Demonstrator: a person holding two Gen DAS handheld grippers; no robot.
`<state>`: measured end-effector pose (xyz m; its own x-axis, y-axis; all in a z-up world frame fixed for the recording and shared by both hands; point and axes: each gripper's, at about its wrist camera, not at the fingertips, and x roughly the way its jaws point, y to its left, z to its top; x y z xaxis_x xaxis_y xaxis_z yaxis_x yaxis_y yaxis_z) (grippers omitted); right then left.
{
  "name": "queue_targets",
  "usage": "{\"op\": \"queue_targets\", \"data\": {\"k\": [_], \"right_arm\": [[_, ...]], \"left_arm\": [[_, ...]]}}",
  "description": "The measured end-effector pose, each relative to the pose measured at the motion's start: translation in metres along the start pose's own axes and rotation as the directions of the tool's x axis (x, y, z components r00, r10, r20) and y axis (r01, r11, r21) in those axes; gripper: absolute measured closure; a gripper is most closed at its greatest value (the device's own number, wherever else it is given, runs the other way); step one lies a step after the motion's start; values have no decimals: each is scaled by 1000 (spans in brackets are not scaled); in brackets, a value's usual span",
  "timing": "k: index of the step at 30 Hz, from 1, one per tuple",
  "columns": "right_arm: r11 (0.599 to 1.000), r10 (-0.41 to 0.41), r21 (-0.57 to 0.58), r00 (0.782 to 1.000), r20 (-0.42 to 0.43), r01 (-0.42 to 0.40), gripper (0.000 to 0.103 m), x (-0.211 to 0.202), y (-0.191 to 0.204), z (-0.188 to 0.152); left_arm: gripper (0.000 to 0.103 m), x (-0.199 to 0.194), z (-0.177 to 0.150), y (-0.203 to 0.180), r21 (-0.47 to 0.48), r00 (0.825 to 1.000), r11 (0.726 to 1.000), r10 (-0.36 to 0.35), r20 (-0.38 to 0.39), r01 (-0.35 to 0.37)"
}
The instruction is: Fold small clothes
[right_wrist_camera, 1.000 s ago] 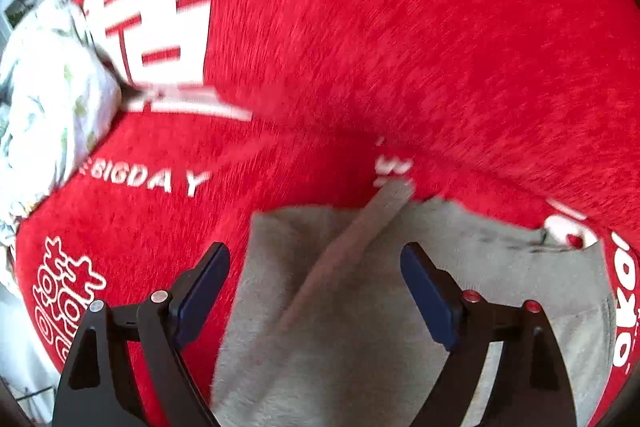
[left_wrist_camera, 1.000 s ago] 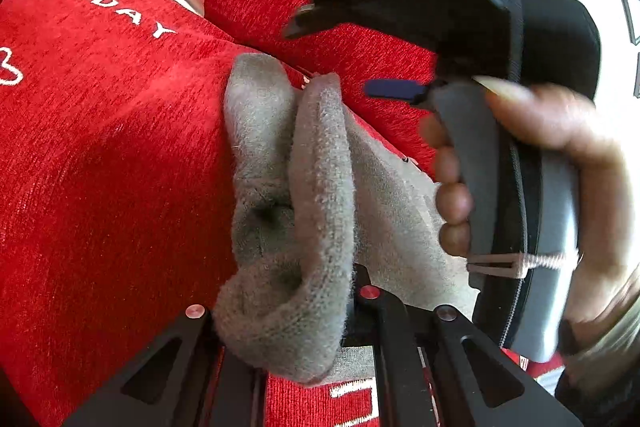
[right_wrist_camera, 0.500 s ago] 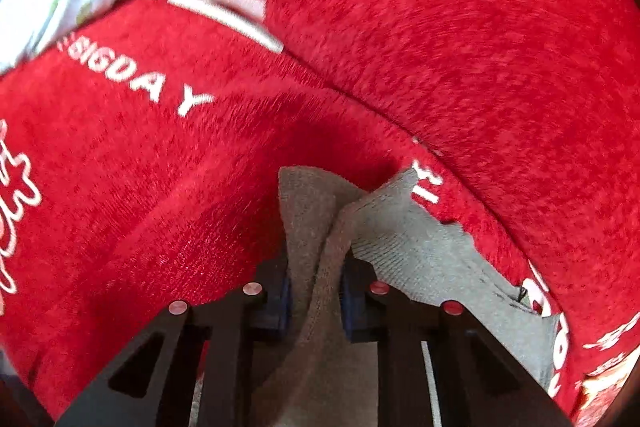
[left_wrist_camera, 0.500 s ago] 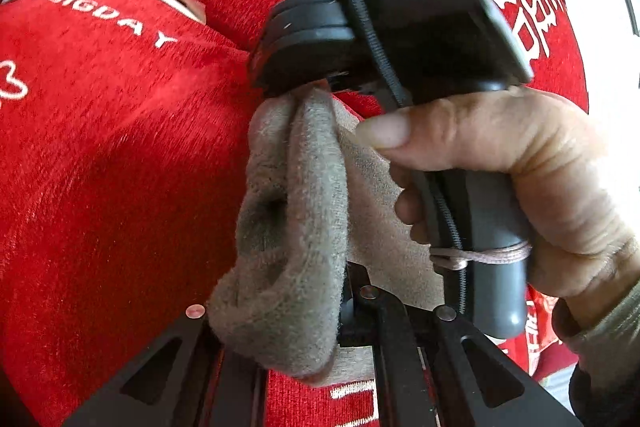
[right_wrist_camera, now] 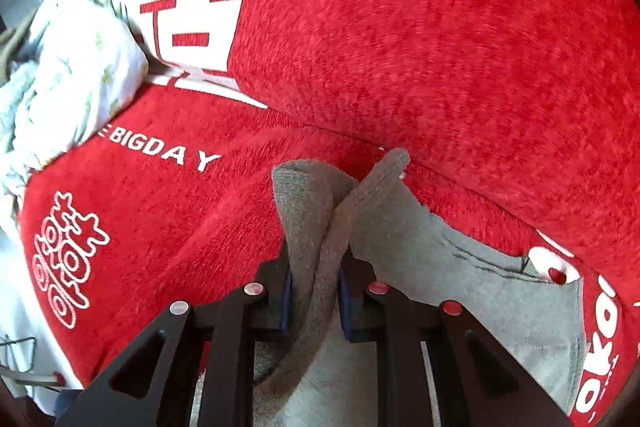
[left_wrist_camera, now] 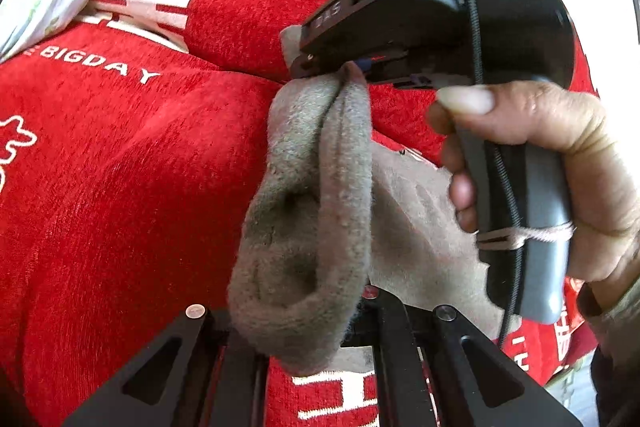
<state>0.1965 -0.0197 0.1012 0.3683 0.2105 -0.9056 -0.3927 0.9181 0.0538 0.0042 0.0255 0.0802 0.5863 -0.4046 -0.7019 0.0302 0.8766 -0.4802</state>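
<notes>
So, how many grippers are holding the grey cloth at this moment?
2. The left gripper is shut on the grey cloth at its near end; the right gripper pinches the far edge.

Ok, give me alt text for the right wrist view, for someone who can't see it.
The right gripper is shut on a bunched fold of a gray sock, pinched upright between its blue pads. More gray fabric spreads flat to the right on a red sofa cover with white lettering, and a white floral cloth sits at far left.
</notes>
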Motion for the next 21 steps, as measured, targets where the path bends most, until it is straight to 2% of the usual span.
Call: {"op": "queue_targets", "data": {"k": [10, 21], "right_arm": [[997, 54, 55, 997, 47, -56, 84, -28, -39, -8], [993, 71, 83, 992, 100, -80, 84, -60, -86, -20]], "left_arm": [[94, 11, 8, -36, 56, 999, 997, 48, -24, -46], [94, 27, 7, -85, 146, 996, 988, 62, -56, -53]]}}
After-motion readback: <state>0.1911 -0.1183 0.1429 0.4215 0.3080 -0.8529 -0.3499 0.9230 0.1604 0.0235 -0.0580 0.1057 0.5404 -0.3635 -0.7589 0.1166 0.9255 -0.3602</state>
